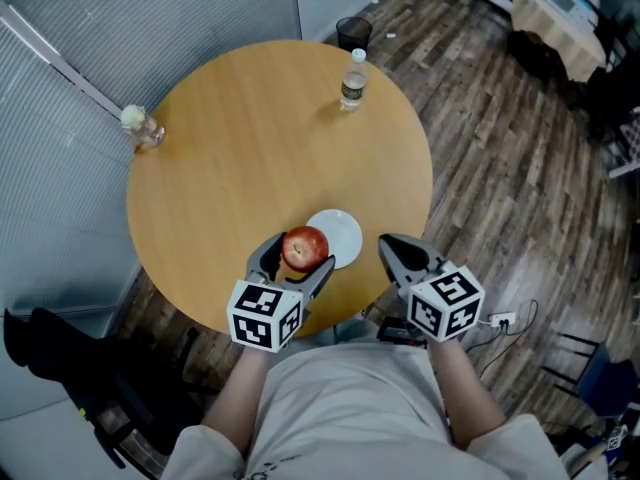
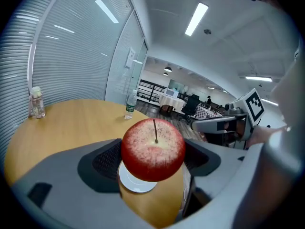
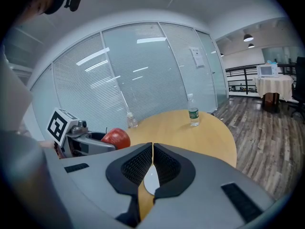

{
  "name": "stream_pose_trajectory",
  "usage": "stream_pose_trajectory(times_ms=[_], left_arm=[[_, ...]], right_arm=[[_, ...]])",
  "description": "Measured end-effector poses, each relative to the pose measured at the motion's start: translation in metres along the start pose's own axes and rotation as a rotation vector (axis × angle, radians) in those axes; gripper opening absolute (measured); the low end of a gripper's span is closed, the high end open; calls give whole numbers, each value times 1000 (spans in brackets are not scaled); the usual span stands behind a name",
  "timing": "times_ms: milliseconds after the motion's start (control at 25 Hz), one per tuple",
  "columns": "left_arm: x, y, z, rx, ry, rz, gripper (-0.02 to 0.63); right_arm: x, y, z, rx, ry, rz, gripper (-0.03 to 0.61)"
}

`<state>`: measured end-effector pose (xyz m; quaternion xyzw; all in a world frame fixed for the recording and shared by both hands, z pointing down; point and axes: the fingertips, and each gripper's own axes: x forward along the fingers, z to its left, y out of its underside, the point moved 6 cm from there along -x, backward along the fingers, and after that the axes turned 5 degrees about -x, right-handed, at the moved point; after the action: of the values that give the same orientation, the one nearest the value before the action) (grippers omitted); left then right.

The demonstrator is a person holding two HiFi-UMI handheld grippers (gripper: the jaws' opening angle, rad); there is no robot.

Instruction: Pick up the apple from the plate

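Observation:
A red apple (image 1: 304,248) with a pale speckled top (image 2: 153,149) is clamped between the jaws of my left gripper (image 1: 299,251), held in the air above the near part of the round table. The small white plate (image 1: 343,236) lies bare just to its right and shows below the apple (image 2: 136,183) in the left gripper view. My right gripper (image 1: 397,251) hovers at the table's near right edge, shut with nothing between its pads (image 3: 152,165). From the right gripper view the apple (image 3: 116,138) sits at left in the other gripper.
The round wooden table (image 1: 250,138) also bears a clear water bottle (image 1: 352,80) at the far edge and a small glass jar (image 1: 142,126) at the left edge. A dark bin (image 1: 353,32) stands on the wood floor beyond. A glass wall with blinds runs along the left.

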<state>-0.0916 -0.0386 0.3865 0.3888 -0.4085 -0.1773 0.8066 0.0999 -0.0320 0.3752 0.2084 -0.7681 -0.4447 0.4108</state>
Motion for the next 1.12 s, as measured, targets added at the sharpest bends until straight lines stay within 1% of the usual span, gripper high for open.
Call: stream_pose_trajectory(times_ms=[240,1120], left_arm=[[-1,-11,-9,27,26,-11,399],[-6,-12,-12,50,52,13,399]], right_arm=[[-3,-6,10,-52,-25,3,31],[-1,-14,12,-78,-5,-6,29]])
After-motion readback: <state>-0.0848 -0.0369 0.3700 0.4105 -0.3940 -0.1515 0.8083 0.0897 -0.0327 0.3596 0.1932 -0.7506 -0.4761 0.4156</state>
